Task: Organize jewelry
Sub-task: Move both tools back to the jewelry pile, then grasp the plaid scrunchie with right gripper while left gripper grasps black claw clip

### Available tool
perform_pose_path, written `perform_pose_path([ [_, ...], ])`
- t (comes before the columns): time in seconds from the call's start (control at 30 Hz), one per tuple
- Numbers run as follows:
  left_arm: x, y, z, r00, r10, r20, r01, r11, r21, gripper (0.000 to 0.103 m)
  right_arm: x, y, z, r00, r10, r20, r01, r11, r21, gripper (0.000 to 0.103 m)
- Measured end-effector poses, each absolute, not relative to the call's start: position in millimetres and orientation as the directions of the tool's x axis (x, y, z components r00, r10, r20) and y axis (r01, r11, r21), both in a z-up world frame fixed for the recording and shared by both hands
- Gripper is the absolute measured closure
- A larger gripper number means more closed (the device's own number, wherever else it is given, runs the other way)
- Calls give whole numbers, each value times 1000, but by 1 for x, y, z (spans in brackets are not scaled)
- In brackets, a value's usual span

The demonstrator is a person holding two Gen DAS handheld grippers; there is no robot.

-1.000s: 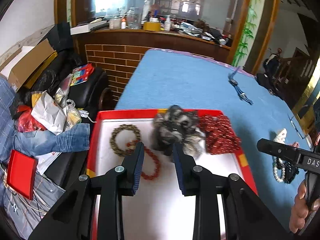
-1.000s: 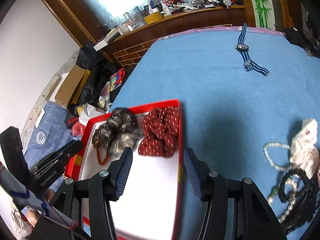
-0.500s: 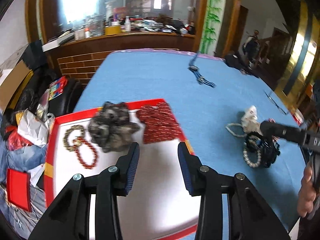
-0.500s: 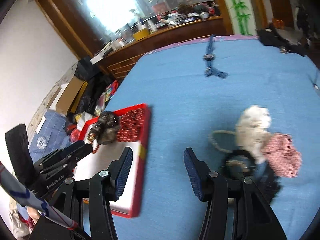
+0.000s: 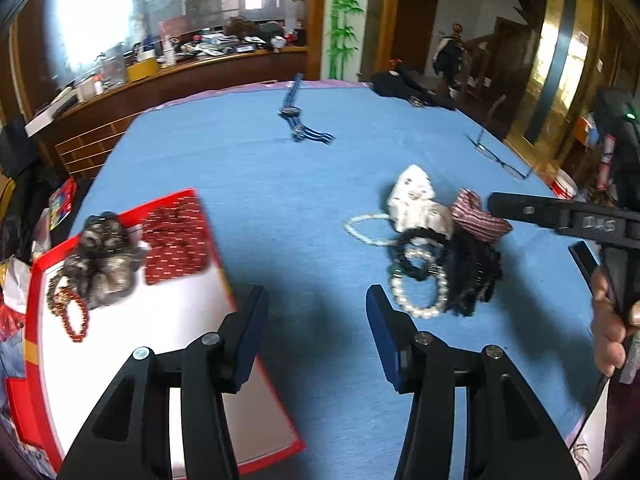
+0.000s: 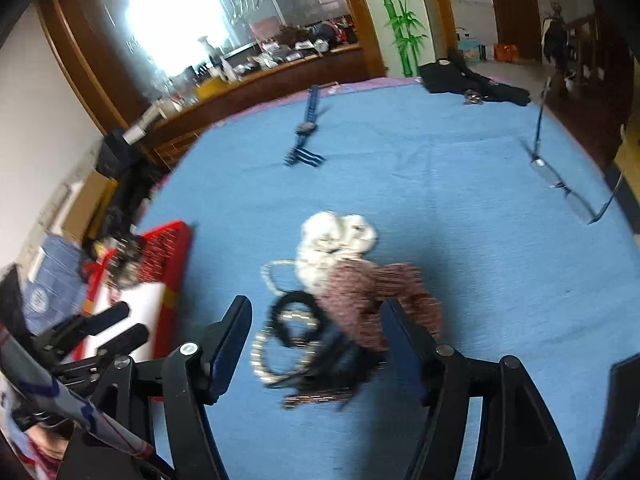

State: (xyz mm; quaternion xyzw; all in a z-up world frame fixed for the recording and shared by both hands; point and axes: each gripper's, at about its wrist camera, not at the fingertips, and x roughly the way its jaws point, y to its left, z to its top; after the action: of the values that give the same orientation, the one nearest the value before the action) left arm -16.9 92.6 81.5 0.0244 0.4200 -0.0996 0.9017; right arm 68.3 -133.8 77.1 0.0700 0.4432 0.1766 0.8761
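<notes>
1. A bench (image 5: pixel 260 184) with a blue cloth carries everything.
2. A red-rimmed tray (image 5: pixel 30 304) lies at its left edge.
3. Right of the tray lies a heap of jewelry (image 5: pixel 432 248): pearl strings, dark bracelets, white and red-striped scrunchies.
4. Beyond the heap lies a blue strap (image 5: pixel 298 120).
5. Right of the heap lie eyeglasses (image 5: pixel 498 158).
6. Far behind the heap lies a black cloth (image 5: pixel 404 84).

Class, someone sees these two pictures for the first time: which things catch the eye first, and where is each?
A tangled heap of bracelets and scrunchies lies on the blue cloth, ahead of the open right gripper. The red tray at the left edge holds more pieces.
</notes>
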Motion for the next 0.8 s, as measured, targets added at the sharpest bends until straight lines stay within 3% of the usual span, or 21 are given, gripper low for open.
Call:
perform_pose_path([
  [0.17, -16, 72, 78, 609, -176, -774, 235, 971, -36, 50, 79, -118, 57, 518, 284, -807, -294, 945, 144, 32],
  [0.23, -16, 63, 77, 603, -185, -776, 251, 967, -36, 48, 83, -116, 50, 520, 254, -816, -287, 951, 113, 39],
  [0.3, -15, 54, 77, 597, -193, -779, 268, 963, -33, 45, 90, -122, 43, 507, 231, -830, -255, 961, 111, 85],
  [0.5, -13, 20, 69, 561, -234, -794, 355, 935, -26, 31, 92, -179, 52, 587, 320, -744, -142, 945, 294, 90],
  [0.8, 5, -44, 40, 498, -221, -838, 431, 902, 19, 30, 90, -246, 49, 697, 384, -605, -50, 868, 494, 90],
])
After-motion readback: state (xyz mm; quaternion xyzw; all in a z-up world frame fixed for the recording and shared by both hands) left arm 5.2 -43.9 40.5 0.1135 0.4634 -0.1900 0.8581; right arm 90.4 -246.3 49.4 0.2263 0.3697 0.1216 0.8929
